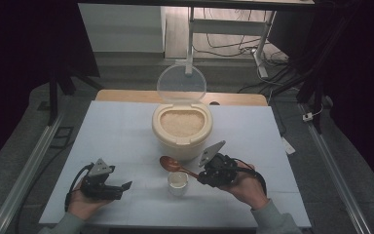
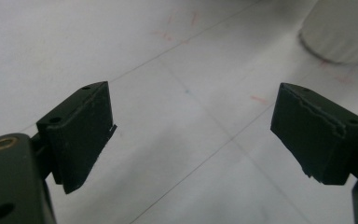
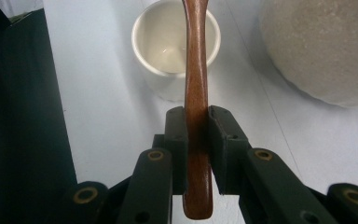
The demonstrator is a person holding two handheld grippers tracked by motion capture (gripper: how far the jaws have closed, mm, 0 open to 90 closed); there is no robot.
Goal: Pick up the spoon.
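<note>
A cream rice bin point(image 1: 181, 127) stands mid-table with its clear lid point(image 1: 181, 84) hinged up; it is full of rice. In front of it sits a small white cup point(image 1: 177, 182) point(image 3: 172, 44), empty as far as I can see. My right gripper point(image 1: 203, 176) point(image 3: 198, 140) is shut on the handle of a brown wooden spoon point(image 1: 173, 165) point(image 3: 196, 93). The spoon's bowl hangs above the table between bin and cup, up and left of the cup. My left gripper point(image 1: 125, 187) point(image 2: 191, 135) rests open at the front left, nothing between its jaws.
The pale blue table top point(image 1: 121, 141) ends near my hands at the front. The side of the white cup point(image 2: 342, 30) lies ahead of the left gripper. The bin's speckled wall point(image 3: 326, 51) is close on the right of the spoon.
</note>
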